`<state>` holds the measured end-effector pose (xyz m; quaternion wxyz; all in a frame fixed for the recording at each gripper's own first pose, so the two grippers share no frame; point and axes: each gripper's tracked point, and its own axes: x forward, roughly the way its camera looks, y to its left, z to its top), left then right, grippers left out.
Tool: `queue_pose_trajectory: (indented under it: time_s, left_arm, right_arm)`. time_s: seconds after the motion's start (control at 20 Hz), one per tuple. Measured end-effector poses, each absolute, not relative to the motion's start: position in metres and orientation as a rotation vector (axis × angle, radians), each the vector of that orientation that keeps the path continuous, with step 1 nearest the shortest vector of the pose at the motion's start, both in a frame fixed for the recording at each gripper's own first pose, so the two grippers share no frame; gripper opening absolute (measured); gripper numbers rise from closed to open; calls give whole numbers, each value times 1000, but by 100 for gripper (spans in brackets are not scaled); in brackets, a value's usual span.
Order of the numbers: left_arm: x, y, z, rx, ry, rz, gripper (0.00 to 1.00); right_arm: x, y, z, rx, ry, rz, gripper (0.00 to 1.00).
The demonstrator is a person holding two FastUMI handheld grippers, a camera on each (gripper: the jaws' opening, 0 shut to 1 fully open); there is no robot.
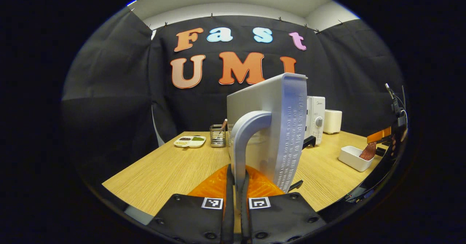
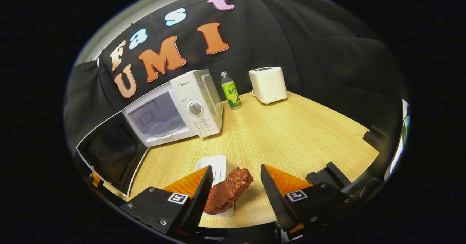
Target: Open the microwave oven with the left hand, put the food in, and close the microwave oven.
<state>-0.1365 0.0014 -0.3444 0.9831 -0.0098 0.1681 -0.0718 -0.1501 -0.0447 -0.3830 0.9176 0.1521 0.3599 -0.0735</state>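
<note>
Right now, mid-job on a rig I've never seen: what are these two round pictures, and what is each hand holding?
There is no robot arm here. A person carries a two-finger gripper in each hand, and a fisheye camera rides on each one, looking along its fingers.

In the left gripper view, the left gripper is shut on the grey door handle of the microwave, whose door is swung open.

In the right gripper view, the right gripper is open over a white dish. A piece of meat leans on one finger, with a gap to the other.

Also on the wooden table are a bottle and a toaster.
</note>
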Motion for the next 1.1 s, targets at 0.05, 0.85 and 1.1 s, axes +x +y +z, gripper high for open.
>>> queue_pose_trajectory:
  time_s: [0.05,0.85,1.1]
  left_arm:
    - [-135,9,-346,-30,336,-155,12]
    - [-156,41,-322,35,269,-196,94]
    - [-160,75,-320,-22,275,-115,95]
  right_arm:
    - [-150,-45,-386,311,750,-163,81]
    - [-139,-30,-399,580,707,-268,27]
    - [-132,-11,-379,575,687,-212,21]
